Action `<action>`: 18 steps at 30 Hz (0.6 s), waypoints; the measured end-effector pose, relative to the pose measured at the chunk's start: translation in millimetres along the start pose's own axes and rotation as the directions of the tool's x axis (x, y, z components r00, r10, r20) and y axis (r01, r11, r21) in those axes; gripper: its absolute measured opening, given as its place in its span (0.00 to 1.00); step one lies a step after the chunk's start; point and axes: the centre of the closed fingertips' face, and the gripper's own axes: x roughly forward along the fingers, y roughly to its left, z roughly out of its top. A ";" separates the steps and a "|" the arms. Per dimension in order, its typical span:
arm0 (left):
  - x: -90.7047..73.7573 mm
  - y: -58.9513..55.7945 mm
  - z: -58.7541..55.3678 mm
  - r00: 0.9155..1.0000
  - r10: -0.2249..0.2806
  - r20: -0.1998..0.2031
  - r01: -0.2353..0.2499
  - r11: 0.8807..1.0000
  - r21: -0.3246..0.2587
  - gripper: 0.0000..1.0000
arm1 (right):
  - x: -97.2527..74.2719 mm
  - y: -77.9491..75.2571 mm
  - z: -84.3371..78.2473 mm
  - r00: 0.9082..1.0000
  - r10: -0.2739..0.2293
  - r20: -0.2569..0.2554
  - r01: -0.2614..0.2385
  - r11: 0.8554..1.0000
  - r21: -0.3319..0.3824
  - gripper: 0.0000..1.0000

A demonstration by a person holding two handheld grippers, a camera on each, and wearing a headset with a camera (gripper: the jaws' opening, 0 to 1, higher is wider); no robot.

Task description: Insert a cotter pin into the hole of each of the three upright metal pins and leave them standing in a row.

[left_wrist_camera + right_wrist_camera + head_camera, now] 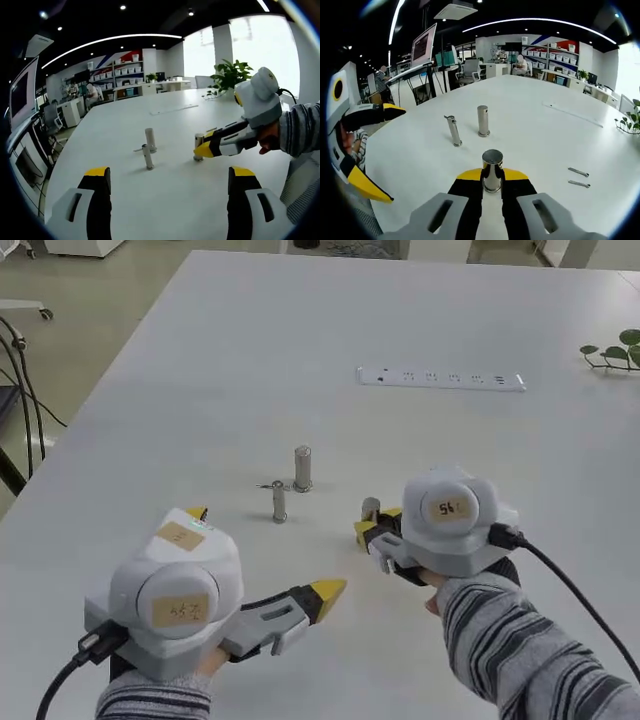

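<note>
Left tongs (169, 172) spread, empty. Right tongs (492, 181) pinching metal pin (492, 161), base hidden between yellow tips.

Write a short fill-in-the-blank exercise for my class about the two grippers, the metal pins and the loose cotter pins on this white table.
1. The right gripper is ___ on a metal pin.
2. The left gripper holds nothing, and its jaws are ___.
3. In the right gripper view, ___ loose cotter pins lie on the table.

Missing words: shut; open; two.
</note>
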 end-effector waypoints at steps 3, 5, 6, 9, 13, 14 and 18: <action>0.5 -0.3 2.0 1.000 -0.001 0.011 0.001 1.000 0.008 0.97 | -2.0 1.6 -7.8 1.000 -0.018 -0.017 0.018 1.000 0.003 0.08; 0.7 -1.0 1.5 1.000 -0.003 0.009 0.002 1.000 0.011 0.97 | -3.6 1.0 -13.2 0.999 -0.036 -0.034 0.037 0.999 0.011 0.08; 0.7 -1.0 1.4 1.000 -0.002 0.008 0.002 1.000 0.013 0.97 | -3.0 2.2 -12.3 0.999 -0.036 -0.017 0.036 0.999 0.003 0.08; 0.7 -0.6 0.6 1.000 -0.001 0.006 0.001 1.000 0.011 0.97 | -4.6 1.9 -12.5 0.999 -0.045 -0.009 0.046 0.998 0.031 0.08; 1.0 -0.8 -0.4 1.000 -0.002 0.001 0.002 1.000 0.012 0.97 | -4.7 2.0 -12.8 0.999 -0.049 0.003 0.049 0.999 0.012 0.08; 1.1 -1.0 -0.4 1.000 -0.002 0.002 0.002 1.000 0.012 0.97 | -4.8 1.8 -12.6 0.999 -0.047 0.007 0.047 0.999 0.013 0.08; 2.1 -0.9 -2.1 1.000 -0.001 -0.006 0.001 1.000 0.014 0.97 | -4.7 1.8 -12.0 0.999 -0.035 0.004 0.035 0.999 -0.013 0.09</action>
